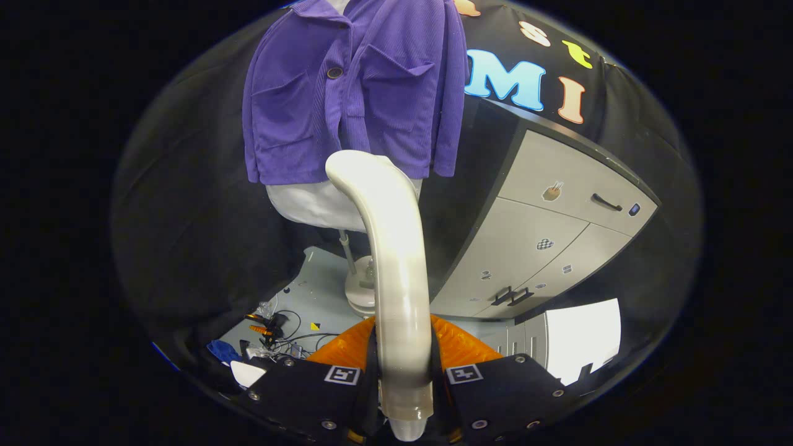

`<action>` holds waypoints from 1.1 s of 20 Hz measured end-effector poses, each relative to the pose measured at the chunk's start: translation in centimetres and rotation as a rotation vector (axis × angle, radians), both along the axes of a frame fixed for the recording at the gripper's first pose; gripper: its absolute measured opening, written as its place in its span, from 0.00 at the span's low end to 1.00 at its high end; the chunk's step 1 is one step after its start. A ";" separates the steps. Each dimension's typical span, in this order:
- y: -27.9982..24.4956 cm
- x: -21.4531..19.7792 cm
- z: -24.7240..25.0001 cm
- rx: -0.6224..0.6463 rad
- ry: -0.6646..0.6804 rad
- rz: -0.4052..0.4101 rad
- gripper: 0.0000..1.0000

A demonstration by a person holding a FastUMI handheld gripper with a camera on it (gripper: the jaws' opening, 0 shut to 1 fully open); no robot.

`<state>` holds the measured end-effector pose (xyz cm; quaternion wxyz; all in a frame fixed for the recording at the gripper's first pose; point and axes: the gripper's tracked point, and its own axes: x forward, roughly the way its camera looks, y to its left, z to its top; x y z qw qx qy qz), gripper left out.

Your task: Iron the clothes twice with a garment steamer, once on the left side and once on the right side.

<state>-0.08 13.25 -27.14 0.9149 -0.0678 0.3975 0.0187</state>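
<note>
My gripper (403, 365) is shut on the cream handle of a garment steamer (393, 248), which stands between the two fingers and curves up and forward. Its head reaches the lower hem of a purple corduroy jacket (353, 93) that hangs on a white mannequin torso (310, 204). The jacket has two chest pockets and a dark button on its front. The steamer head sits just below the hem near the jacket's middle; I cannot tell if it touches the cloth.
The mannequin stands on a thin pole with a round white base (359, 291) on the pale floor. A grey cabinet (545, 229) with dark handles stands to the right. Loose cables and small tools (272, 325) lie on the floor to the left.
</note>
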 end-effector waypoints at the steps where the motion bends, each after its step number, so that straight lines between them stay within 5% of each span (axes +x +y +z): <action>1: -0.2 -0.3 0.9 0.011 -0.005 -0.001 0.36; 10: -0.4 -0.2 8.8 0.071 -0.147 0.023 0.36; 22: 7.1 4.8 21.2 0.117 -0.377 0.194 0.36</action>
